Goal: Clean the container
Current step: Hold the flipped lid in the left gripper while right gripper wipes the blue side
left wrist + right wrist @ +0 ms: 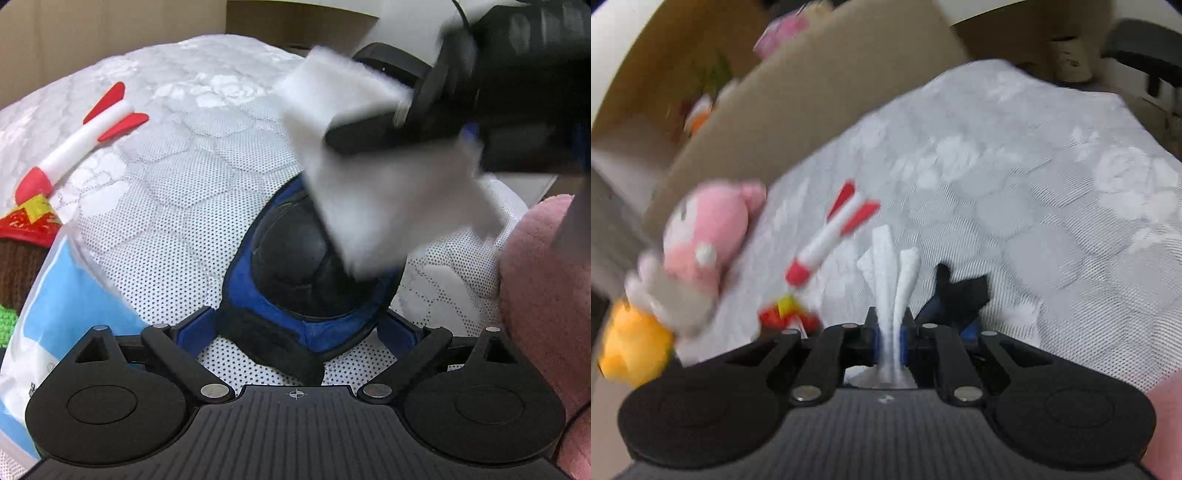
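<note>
The container (295, 266), a soft blue-rimmed case with a black inside, lies on the white quilted mattress (177, 192). It sits between the wide-apart fingers of my left gripper (297, 328), and the pads do not press on it. My right gripper (362, 136) reaches in from the upper right, shut on a white wipe (369, 192) that hangs over the container's right part. In the right wrist view the wipe (892, 273) stands up out of the shut right gripper (890, 326). A dark corner of the container (960, 291) shows just beyond the gripper.
A red-and-white toy rocket (81, 144) lies at the left, with a blue-and-white packet (62, 295) below it. A pink plush (546, 295) crowds the right edge. A cardboard wall (798, 110), a pink plush toy (713, 229) and a yellow one (631, 347) show at the left in the right wrist view.
</note>
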`<state>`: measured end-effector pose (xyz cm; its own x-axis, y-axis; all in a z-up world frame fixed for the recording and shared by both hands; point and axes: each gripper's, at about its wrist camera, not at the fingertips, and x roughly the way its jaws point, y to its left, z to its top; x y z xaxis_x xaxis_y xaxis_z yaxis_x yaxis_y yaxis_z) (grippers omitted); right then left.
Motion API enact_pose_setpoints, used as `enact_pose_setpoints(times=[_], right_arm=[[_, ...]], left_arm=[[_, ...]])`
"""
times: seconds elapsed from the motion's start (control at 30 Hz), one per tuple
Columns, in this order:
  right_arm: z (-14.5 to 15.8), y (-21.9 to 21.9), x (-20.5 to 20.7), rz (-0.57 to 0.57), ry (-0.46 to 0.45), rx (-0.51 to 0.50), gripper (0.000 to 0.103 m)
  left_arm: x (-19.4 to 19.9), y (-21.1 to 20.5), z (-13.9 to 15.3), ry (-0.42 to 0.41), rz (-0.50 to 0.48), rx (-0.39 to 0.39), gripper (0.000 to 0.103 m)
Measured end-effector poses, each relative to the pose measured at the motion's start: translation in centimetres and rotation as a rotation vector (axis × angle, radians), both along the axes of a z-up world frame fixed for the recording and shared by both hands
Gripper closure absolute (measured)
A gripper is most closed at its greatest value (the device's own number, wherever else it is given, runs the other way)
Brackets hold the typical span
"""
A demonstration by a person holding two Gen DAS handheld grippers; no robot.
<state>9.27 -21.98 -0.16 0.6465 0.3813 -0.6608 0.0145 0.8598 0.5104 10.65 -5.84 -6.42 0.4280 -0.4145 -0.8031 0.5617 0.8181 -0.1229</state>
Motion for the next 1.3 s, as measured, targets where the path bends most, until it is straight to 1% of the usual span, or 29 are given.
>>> enact_pose_setpoints(times=[0.03, 0.07, 0.13, 0.17, 0.23, 0.27, 0.3, 0.37, 0.43, 0.5, 0.53, 0.57, 0.67, 0.7, 0.73, 0.8, 0.9, 0.97, 1.0, 1.07, 1.1, 1.13, 1.17, 1.23, 1.27, 1.3], right_arm=[[-0.7, 0.3, 0.1, 0.016, 0.036, -0.004, 0.091], [-1.3, 0.1, 0.2, 0.004, 0.063, -0.003, 0.091], [-2.0, -0.7, 0.0, -0.050, 0.103, -0.018, 0.091], [-2.1, -0.9, -0.2, -0.076, 0.110, -0.051, 0.091], [-1.8, -1.2, -0.8, -0.121, 0.095, -0.162, 0.090], [-1.4, -1.4, -1.0, -0.138, 0.091, -0.190, 0.089], [-1.4, -1.8, -1.1, -0.142, 0.093, -0.169, 0.089], [-1.9, -2.3, -0.9, -0.130, 0.106, -0.087, 0.089], [-2.6, -1.9, -0.7, -0.097, 0.133, -0.024, 0.088], [-3.5, -1.4, -0.6, -0.070, 0.176, 0.019, 0.088], [-3.9, -1.1, -0.5, -0.067, 0.196, 0.018, 0.088], [-4.1, -0.8, -0.5, -0.071, 0.203, -0.010, 0.088], [-3.5, -0.3, -0.8, -0.092, 0.153, -0.128, 0.088], [-3.5, -0.4, -0.8, -0.098, 0.143, -0.132, 0.088], [-3.6, -0.7, -0.7, -0.105, 0.141, -0.111, 0.088], [-4.1, -1.6, -0.5, -0.119, 0.154, -0.042, 0.088], [-4.4, -3.5, -0.5, -0.158, 0.154, 0.074, 0.088], [-4.3, -4.7, -0.6, -0.185, 0.140, 0.137, 0.088], [-4.2, -5.2, -0.7, -0.193, 0.129, 0.160, 0.088], [-3.9, -6.0, -0.8, -0.210, 0.104, 0.192, 0.088], [-3.7, -6.3, -0.9, -0.216, 0.092, 0.198, 0.088], [-3.5, -6.6, -1.0, -0.220, 0.079, 0.204, 0.088], [-3.2, -6.9, -1.2, -0.226, 0.067, 0.207, 0.088], [-2.8, -7.3, -1.4, -0.235, 0.047, 0.209, 0.088], [-2.7, -7.5, -1.3, -0.230, 0.041, 0.213, 0.088], [-2.6, -7.6, -1.1, -0.222, 0.036, 0.216, 0.088]], left_arm=[[0.0, 0.2, 0.2, -0.001, 0.000, 0.006, 0.006], [-0.1, 0.1, 0.2, -0.004, -0.006, 0.016, 0.006], [-0.2, -0.1, 0.1, -0.012, -0.016, 0.036, 0.006], [-0.2, -0.1, 0.2, -0.013, -0.015, 0.036, 0.005], [0.0, 0.1, 0.3, -0.003, -0.006, 0.021, 0.005], [0.0, 0.2, 0.4, 0.004, 0.001, 0.009, 0.005], [-0.2, 0.4, 0.5, 0.010, 0.008, -0.003, 0.005], [-0.2, 0.7, 0.8, 0.022, 0.015, -0.026, 0.005], [-0.4, 1.1, 1.0, 0.039, 0.021, -0.052, 0.005], [-0.4, 1.7, 1.2, 0.076, 0.037, -0.103, 0.005], [-0.5, 2.3, 1.3, 0.105, 0.052, -0.142, 0.005], [-0.3, 3.0, 1.4, 0.144, 0.070, -0.193, 0.005], [1.0, 5.1, 1.2, 0.291, 0.131, -0.364, 0.004], [1.5, 5.6, 0.9, 0.346, 0.152, -0.411, 0.003], [2.2, 5.9, 0.5, 0.394, 0.171, -0.441, 0.003], [3.0, 5.9, 0.0, 0.443, 0.207, -0.451, 0.003], [3.3, 4.8, 0.0, 0.460, 0.228, -0.424, 0.000], [3.3, 3.8, 0.1, 0.466, 0.274, -0.401, 0.000], [3.5, 3.3, 0.2, 0.463, 0.304, -0.394, 0.000], [3.7, 2.6, 0.3, 0.419, 0.363, -0.401, 0.000], [3.8, 2.2, 0.5, 0.390, 0.371, -0.393, 0.008], [3.7, 1.6, 0.8, 0.348, 0.363, -0.360, 0.024], [3.6, 1.1, 1.1, 0.304, 0.341, -0.332, 0.036], [3.2, 0.2, 1.8, 0.215, 0.293, -0.288, 0.037], [2.8, -0.2, 2.4, 0.160, 0.267, -0.259, 0.038], [2.4, -0.8, 3.0, 0.093, 0.234, -0.215, 0.038]])
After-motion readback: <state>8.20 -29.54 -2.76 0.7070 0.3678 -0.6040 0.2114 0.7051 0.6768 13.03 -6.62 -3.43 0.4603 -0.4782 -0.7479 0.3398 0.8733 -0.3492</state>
